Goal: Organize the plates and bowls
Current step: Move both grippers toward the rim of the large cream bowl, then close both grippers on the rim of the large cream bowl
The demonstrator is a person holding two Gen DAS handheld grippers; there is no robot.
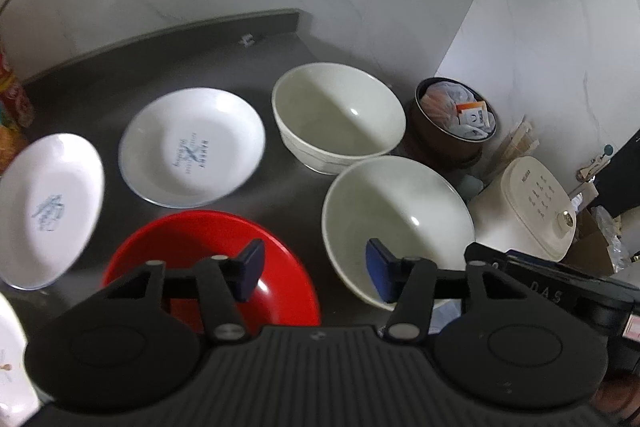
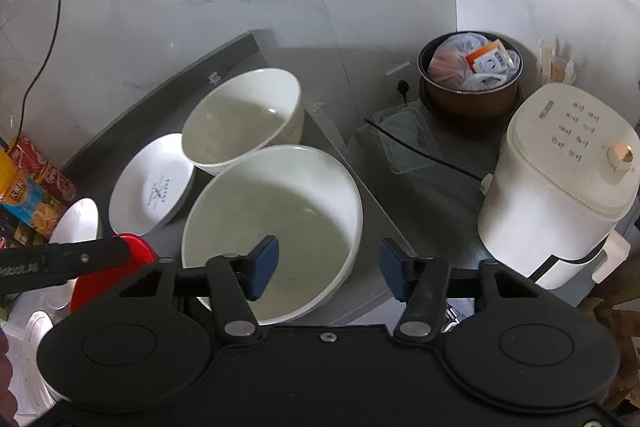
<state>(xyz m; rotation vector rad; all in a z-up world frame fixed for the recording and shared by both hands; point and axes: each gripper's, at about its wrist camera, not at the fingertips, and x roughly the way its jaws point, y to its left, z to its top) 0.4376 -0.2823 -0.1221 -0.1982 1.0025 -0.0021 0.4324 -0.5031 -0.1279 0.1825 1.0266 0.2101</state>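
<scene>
On the grey counter (image 1: 280, 195) stand a red bowl (image 1: 192, 251), a near white bowl (image 1: 396, 211) and a far white bowl (image 1: 338, 119). Two white printed plates (image 1: 192, 147) (image 1: 48, 203) lie to the left. My left gripper (image 1: 316, 269) hangs open and empty, one fingertip over the red bowl, the other over the near white bowl. In the right wrist view my right gripper (image 2: 328, 267) is open and empty, straddling the right rim of the near white bowl (image 2: 272, 211). The far white bowl (image 2: 240, 119), a plate (image 2: 152, 183) and the red bowl (image 2: 128, 247) show behind it.
A white kitchen appliance (image 2: 560, 187) and a brown pot (image 2: 472, 95) full of packets stand right of the bowls, past the counter's edge. Snack packets (image 2: 28, 179) crowd the left. A black cable (image 2: 48, 27) runs down the marble wall. Another white plate (image 1: 8, 359) pokes in at bottom left.
</scene>
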